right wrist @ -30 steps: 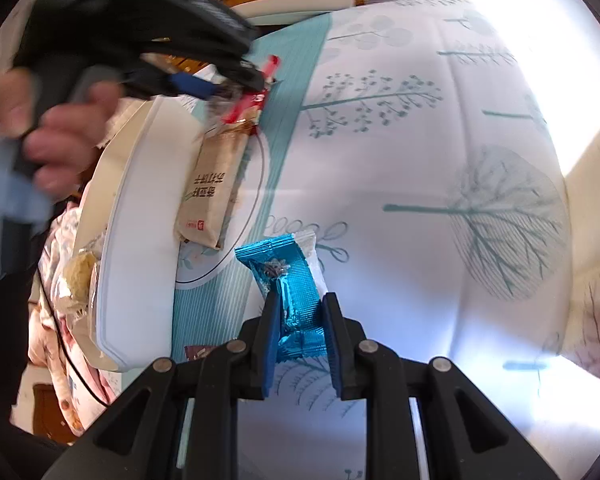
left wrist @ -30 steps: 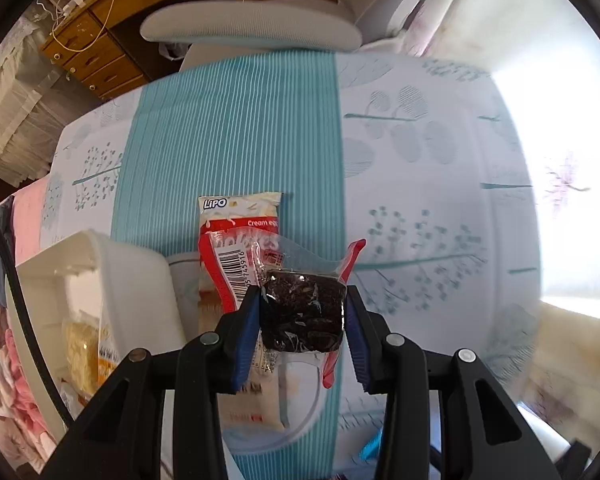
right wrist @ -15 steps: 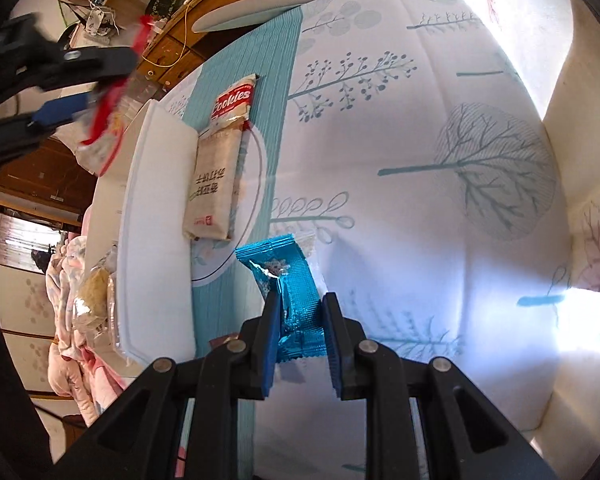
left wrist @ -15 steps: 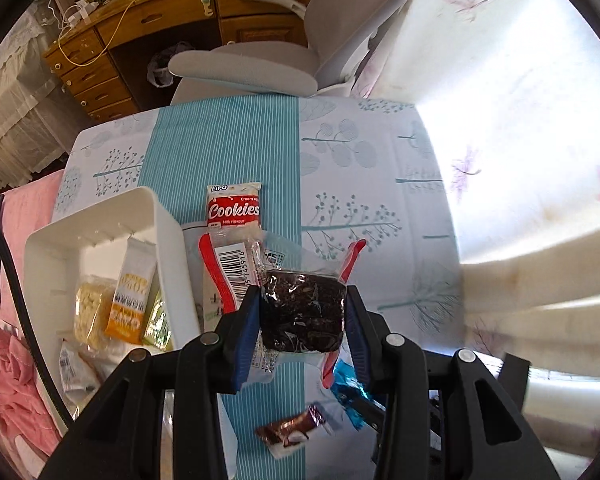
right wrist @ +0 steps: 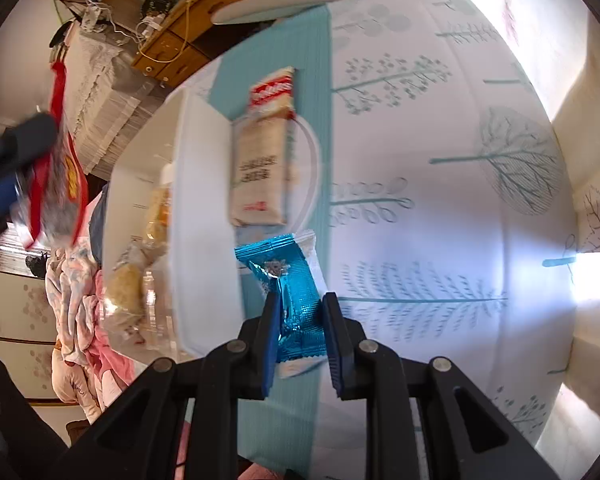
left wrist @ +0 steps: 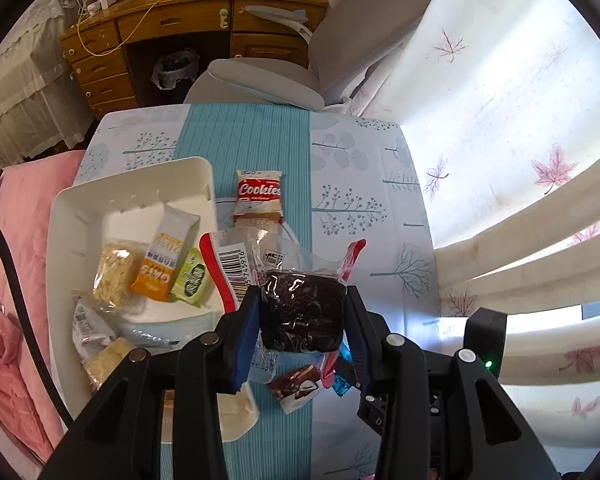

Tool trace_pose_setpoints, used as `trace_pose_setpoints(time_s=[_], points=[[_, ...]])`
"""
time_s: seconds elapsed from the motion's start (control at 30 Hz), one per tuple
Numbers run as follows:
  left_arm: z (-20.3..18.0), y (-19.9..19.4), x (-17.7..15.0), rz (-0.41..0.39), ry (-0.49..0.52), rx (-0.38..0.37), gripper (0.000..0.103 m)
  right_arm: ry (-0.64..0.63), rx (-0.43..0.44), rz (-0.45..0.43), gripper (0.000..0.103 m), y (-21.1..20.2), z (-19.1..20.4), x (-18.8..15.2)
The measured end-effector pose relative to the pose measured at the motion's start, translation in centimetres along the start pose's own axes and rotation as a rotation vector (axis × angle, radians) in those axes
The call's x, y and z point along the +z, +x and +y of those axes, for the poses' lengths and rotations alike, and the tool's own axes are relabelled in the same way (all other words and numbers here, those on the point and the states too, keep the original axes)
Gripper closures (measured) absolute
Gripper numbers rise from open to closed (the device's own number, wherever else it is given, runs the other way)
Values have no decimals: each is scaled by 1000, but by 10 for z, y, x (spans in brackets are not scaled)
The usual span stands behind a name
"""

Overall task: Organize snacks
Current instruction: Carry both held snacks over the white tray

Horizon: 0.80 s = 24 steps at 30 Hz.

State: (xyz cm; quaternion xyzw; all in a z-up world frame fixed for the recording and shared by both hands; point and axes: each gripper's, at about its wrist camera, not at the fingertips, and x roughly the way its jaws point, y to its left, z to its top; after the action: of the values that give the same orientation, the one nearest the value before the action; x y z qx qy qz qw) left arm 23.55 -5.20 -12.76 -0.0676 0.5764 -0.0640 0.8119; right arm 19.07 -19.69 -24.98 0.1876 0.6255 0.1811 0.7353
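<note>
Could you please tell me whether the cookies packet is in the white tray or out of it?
Out: the cookies packet lies on the tablecloth beside the white tray.

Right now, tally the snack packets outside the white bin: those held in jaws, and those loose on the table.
Held in jaws: 2 (dark cake packet, blue packet)
Loose on the table: 3 (Cookies packet, beige packet, brown packet)
Total: 5

One white bin (left wrist: 60, 248) holds at least five snack packets (left wrist: 152, 264). Three more packets lie on the worktop (left wrist: 348, 168). Two hand-held grippers each clamp one packet.
</note>
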Motion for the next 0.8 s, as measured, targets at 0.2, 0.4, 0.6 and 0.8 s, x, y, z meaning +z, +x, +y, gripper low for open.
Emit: trace_pose_setpoints(time_s=[0.2,0.4,0.6,0.8], points=[[34,-17,-10,-5,-14,-12,64,-3,20,-46,82,-10,35,-3],[73,-32,-17,-9,-28,-11,64,-8,30,-93,82,-13,71,-7],[109,-42,-28,-2,-29,-2,64,-14,38,-125,82,-7,104,-14],[146,-43,-40,19,-41,11,64,-18,52,-133,82,5,133,-24]])
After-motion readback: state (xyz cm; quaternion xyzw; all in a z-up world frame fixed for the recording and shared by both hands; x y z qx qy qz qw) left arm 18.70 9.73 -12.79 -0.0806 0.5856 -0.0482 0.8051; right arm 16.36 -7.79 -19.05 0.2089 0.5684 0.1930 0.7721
